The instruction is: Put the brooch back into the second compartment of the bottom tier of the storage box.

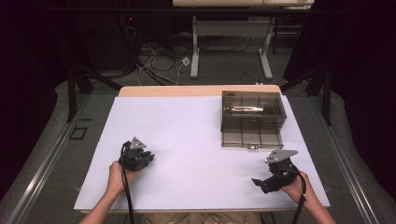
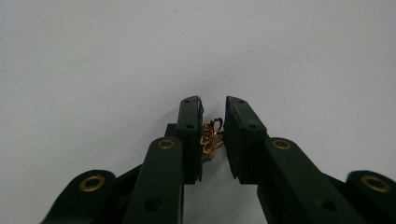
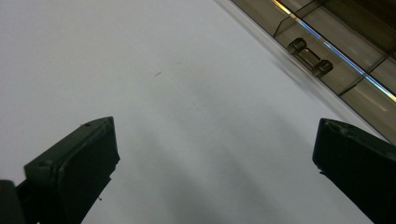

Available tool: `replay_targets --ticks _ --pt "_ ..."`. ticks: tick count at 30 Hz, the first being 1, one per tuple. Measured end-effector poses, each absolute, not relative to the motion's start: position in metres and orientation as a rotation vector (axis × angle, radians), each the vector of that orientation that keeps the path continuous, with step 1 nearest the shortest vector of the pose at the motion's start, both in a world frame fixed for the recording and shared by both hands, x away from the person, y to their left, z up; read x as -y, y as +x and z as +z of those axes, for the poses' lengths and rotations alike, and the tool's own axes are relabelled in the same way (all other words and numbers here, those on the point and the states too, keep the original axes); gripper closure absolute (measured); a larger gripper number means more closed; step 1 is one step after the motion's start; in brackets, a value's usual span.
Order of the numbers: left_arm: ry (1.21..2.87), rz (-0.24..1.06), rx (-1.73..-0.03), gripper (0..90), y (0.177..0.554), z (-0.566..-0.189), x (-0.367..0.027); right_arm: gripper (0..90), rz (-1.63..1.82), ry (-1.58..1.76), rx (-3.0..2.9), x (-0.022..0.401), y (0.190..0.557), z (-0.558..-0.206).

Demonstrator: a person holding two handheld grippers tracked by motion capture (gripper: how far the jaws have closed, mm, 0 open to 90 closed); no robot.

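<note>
Here the left gripper (image 2: 214, 135), near the white table's (image 1: 187, 126) front-left corner, has its jaws nearly together, pinching a small gold openwork butterfly-shaped trinket (image 2: 211, 138), while the right gripper (image 3: 215, 154) stands wide open, empty.

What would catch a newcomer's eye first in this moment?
Probably the smoky see-through box with compartments at the far right of the white table, its drawer pulled out toward the person. Next, in the left gripper view, the tiny gold ornament pinched between the jaws of the left gripper. The right gripper hangs wide open over the table near the box.
</note>
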State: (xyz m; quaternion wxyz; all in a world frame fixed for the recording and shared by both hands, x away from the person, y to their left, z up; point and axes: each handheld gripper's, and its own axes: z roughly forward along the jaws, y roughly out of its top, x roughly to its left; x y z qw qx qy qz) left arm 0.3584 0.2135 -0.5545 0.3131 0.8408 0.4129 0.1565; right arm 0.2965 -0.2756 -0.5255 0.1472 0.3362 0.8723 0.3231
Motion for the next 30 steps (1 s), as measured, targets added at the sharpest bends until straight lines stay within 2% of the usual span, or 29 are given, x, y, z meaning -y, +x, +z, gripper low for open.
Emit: replay_targets --ticks 30 --pt "2.217 0.412 -0.966 76.5 0.344 -0.537 -0.180 0.0 0.921 0.969 -2.512 0.276 0.296 -0.525"
